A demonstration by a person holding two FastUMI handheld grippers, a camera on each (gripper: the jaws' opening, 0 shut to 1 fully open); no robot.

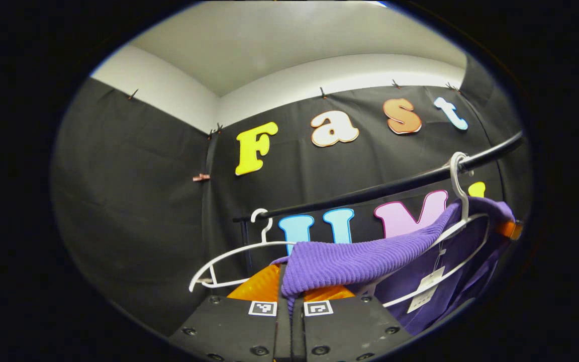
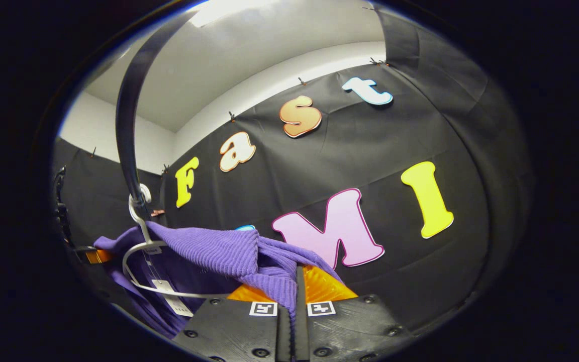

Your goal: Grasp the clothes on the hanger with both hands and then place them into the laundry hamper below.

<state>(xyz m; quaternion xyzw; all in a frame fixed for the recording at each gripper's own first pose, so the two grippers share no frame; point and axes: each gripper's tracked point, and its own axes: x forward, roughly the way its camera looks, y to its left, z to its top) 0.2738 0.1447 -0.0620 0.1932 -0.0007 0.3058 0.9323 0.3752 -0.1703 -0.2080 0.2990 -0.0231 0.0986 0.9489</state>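
Below the rail (image 1: 380, 190), both the left gripper (image 1: 290, 300) and right gripper (image 2: 292, 301) pinch the purple sweater (image 1: 350, 256), apparently to lift it off its hanger (image 1: 463, 221).

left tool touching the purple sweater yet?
Touching. In the left gripper view, the left tool has its fingers closed on a fold of the purple sweater, with knit pinched between them and draping over the tips.
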